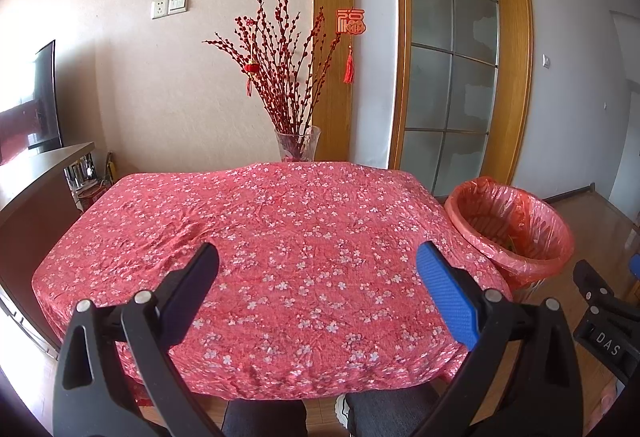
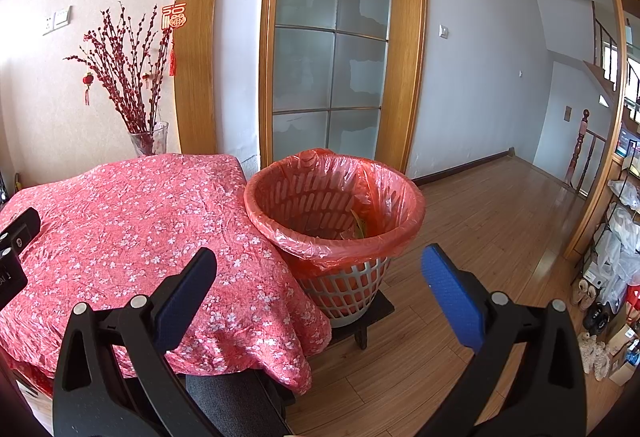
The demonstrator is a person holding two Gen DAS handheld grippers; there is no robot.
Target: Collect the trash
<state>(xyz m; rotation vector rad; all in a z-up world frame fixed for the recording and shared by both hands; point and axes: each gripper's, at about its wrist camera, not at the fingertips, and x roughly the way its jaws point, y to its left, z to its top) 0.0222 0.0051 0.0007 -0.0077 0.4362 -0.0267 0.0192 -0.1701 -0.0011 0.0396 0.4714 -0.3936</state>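
Both grippers are hanging above the near edge of the table (image 1: 280,237) with nothing in them. The left gripper (image 1: 318,279) is sitting with its fingers spread wide over the flowery red tablecloth, and the right gripper (image 2: 320,283) is just as wide apart, pointing past the table's right edge toward the bin (image 2: 334,205). Neither is pinching anything.

The trash itself: the tablecloth is showing no scraps at all in either view. The only bits on show are lying down inside the bin, something greenish (image 2: 358,227) near the bottom of the red liner. The bin is standing on a small dark stool (image 2: 372,313) right against the table's right edge, so it looks like the collecting is basically done, or whatever's left is sitting out of frame.

What could go wrong from here:
- The bin is perching on that little stool, so a bump from the right gripper could be tipping the whole thing over onto the wood floor.
- The liner is loose and crinkly around the rim, easy to snag with a fingertip.
- The glass vase (image 1: 298,143) with red branches is standing just behind the far edge, so a long reach across could be knocking it.
- The cloth is loose and wrinkled, so a low grab might be pinching fabric and dragging it.
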